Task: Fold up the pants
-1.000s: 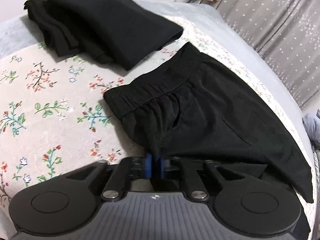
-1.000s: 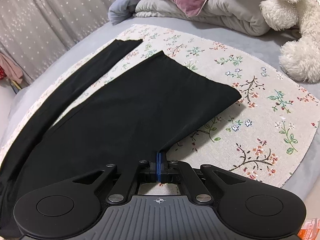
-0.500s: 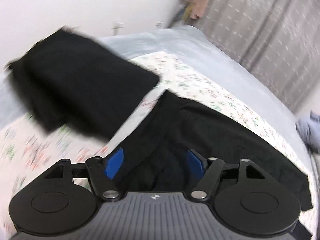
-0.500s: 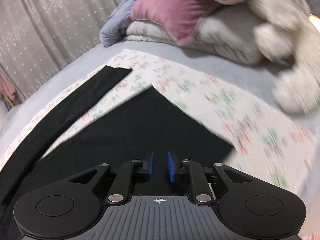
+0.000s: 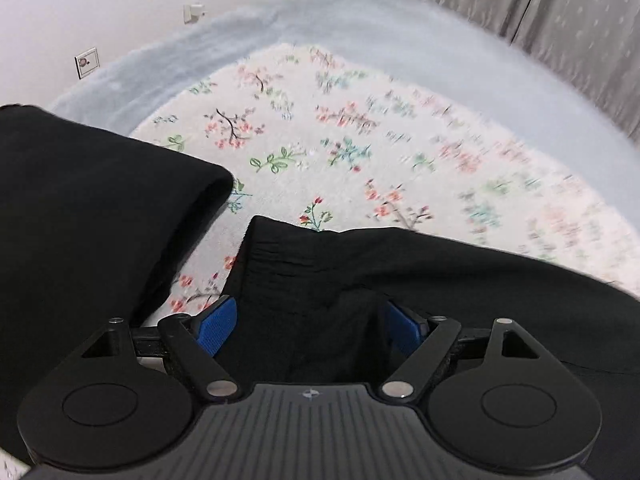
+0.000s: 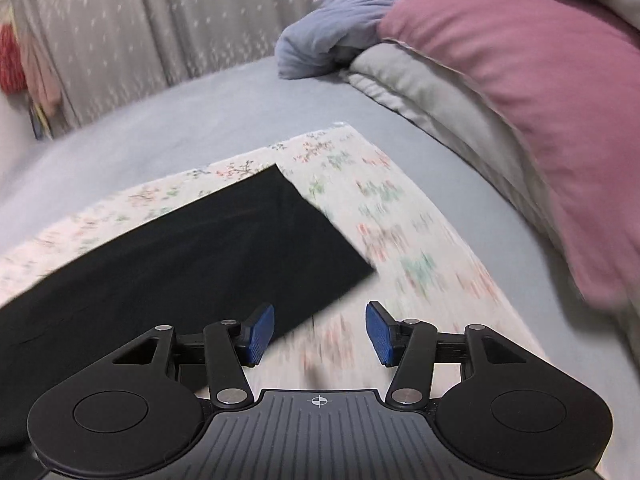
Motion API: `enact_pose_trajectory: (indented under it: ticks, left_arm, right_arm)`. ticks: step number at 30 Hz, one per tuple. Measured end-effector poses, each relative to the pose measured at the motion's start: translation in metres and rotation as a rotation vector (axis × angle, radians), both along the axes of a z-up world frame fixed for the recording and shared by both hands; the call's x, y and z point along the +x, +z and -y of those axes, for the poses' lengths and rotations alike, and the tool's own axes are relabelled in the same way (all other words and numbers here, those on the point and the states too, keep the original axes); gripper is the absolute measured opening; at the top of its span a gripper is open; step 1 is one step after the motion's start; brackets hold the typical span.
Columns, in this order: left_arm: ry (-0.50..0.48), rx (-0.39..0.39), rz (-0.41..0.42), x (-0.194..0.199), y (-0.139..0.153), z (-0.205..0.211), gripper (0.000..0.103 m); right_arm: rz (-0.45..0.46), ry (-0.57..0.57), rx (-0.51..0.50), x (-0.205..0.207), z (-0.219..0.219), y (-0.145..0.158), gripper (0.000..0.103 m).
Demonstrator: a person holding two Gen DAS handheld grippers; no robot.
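Observation:
The black pants (image 5: 420, 280) lie folded lengthwise on the floral cloth (image 5: 340, 140). Their gathered waistband (image 5: 280, 256) shows just ahead of my left gripper (image 5: 310, 326). That gripper's jaws are opening, spread wide above the waist fabric, and the blue pads (image 5: 216, 326) do not press on it. In the right wrist view the leg end of the pants (image 6: 224, 240) lies flat with a square hem corner. My right gripper (image 6: 318, 334) hovers at that corner. Its jaws are opening and only floral cloth (image 6: 400, 240) shows between them.
A stack of folded black garments (image 5: 88, 208) lies left of the waistband. A pink pillow (image 6: 540, 100), grey bedding (image 6: 420, 92) and a blue blanket (image 6: 320, 40) pile up at the right. Grey bedsheet (image 6: 160, 120) and curtains (image 5: 560, 12) surround the cloth.
Both grippers were shut on the pants' near edge and have let go, their jaws spreading apart. Both views swept across the bed; the two leg ends now lie stacked as one.

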State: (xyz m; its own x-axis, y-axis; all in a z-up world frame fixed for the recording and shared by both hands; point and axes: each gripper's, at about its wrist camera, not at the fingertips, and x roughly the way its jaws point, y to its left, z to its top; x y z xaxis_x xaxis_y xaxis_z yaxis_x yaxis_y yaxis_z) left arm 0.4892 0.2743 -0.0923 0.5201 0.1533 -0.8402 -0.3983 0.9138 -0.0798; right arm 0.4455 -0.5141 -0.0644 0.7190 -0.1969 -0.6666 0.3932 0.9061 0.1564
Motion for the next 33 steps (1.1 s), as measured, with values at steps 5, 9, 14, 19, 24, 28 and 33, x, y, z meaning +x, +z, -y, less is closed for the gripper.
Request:
enact_pose_trajectory:
  ticks: [5,9,14,19,24,28,33]
  left_arm:
    - [0.018,0.052,0.012,0.02,-0.013,0.003,0.088]
    - [0.003,0.103,0.05,0.025,-0.018,0.006,0.082]
    - [-0.035,0.173,0.099,0.034,-0.023,0.015,0.051]
    - [-0.133,0.256,0.104,0.033,-0.024,0.037,0.017]
    - [-0.124,0.218,0.144,0.024,-0.018,0.03,0.014]
    - [-0.109,0.204,0.202,0.006,0.003,0.032,0.012]
    - [-0.073,0.18,0.328,-0.048,0.042,0.033,0.012]
  right_arm:
    - [0.001,0.029,-0.012,0.084,0.01,-0.01,0.05]
    - [0.019,0.073,-0.075,0.147,0.01,-0.02,0.05]
    - [0.014,0.01,-0.065,0.197,0.016,-0.049,0.048]
    - [0.033,0.051,-0.162,0.186,-0.01,-0.053,0.001]
    - [0.095,0.04,-0.199,0.148,-0.01,-0.025,0.001]
    - [0.165,0.054,-0.222,0.11,-0.006,0.016,0.001]
    - [0.228,0.066,-0.238,0.056,-0.006,0.056,0.001]
